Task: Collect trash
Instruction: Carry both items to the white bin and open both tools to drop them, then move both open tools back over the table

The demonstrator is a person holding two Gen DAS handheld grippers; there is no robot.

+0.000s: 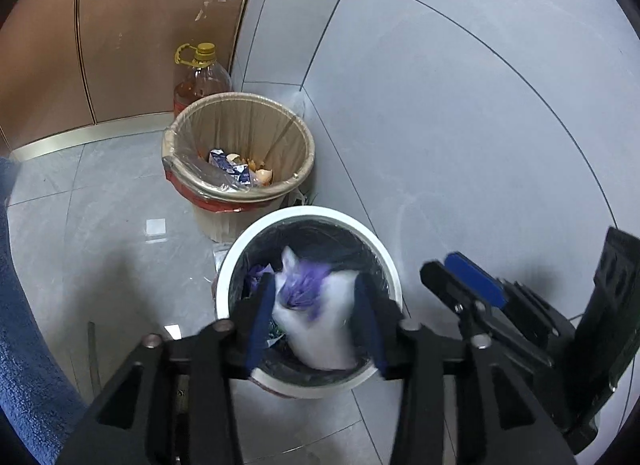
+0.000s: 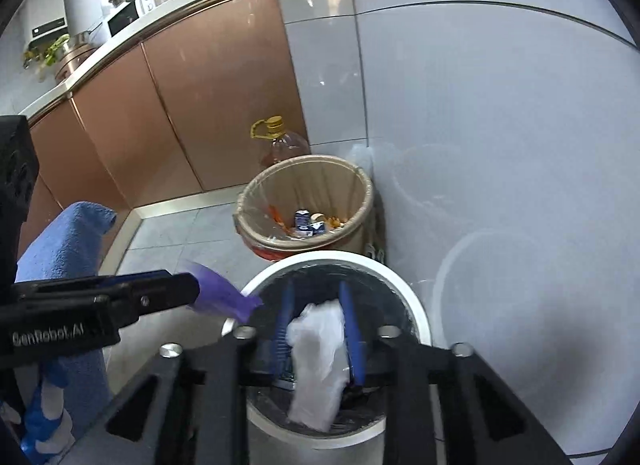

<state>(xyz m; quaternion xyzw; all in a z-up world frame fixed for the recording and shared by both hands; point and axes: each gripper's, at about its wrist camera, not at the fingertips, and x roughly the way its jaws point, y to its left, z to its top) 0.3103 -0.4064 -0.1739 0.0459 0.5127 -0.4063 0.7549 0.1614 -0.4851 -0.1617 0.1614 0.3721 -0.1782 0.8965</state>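
Both grippers hang over the white bin (image 1: pixel 390 265), low centre of each frame, to drop trash in. The left gripper (image 1: pixel 316 313) has its jaws spread around a white-and-purple bag (image 1: pixel 320 325); the right gripper (image 2: pixel 318 329) has jaws parted beside white tissue (image 2: pixel 318 357).

left hand-held gripper (image 1: pixel 316 321): black angular frame, blue pads, silver screw heads at the pivots.
right hand-held gripper (image 2: pixel 316 325): same black frame, blue pads (image 2: pixel 286 317).
marking: white lettering on left unit's side, lower left of right-wrist view.
sleeve (image 2: pixel 64 241): blue fleecy fabric.
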